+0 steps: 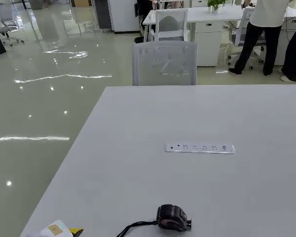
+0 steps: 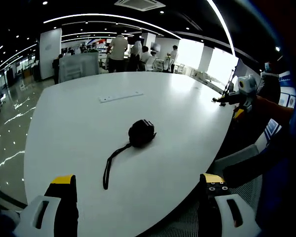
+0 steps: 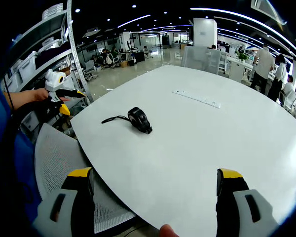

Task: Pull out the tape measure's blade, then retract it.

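A black tape measure with a black wrist strap lies on the white table near its front edge, blade in. It also appears mid-table as the tape measure and as the tape measure. My left gripper is open, a short way back from it over the table edge, nothing between its yellow-tipped fingers. My right gripper is open too, farther off at the table's side. The left gripper peeks in at the head view's bottom left.
A white power strip lies flat mid-table beyond the tape measure. A grey mesh chair stands at the far edge. A person stands at desks behind. The other hand's right gripper and left gripper hang off the table edge.
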Tool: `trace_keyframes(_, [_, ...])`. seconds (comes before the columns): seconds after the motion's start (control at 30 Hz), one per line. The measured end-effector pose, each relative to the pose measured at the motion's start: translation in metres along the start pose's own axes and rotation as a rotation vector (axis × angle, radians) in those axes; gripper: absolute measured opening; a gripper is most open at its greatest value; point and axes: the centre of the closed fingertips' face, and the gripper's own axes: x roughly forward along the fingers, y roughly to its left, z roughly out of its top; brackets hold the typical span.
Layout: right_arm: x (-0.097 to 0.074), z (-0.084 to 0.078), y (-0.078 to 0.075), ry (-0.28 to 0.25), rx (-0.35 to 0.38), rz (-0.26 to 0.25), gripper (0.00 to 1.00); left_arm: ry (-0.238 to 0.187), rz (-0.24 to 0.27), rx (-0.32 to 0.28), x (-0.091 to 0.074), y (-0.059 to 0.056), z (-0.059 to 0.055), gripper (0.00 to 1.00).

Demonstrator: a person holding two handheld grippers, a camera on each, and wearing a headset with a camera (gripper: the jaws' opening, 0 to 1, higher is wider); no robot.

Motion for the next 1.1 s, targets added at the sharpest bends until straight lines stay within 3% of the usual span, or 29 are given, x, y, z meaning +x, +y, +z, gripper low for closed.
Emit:
trace_keyframes(0.27, [-0.017,-0.008,-0.005,0.012,0.032,-0.021,1.0,0.017,-0.008,0.016,-0.021,-0.003,-0.003,1.0])
trace_keyframes(0.5, [-0.03,-0.008,0.0,0.021,0.027,-0.025,1.0,0.035,-0.026,0.046,-0.035,-0.009,-0.007,1.0])
trace_keyframes(0.77, [-0.038,-0.008,0.005,0.026,0.03,-0.025,1.0,0.036,-0.023,0.068,-0.052,-0.007,-0.007,1.0])
trace_keyframes(1.1, [-0.053,0.0,0.011,0.01,0.04,-0.017,1.0,0.031,0.01,0.053,-0.069,0.002,-0.012,0.99])
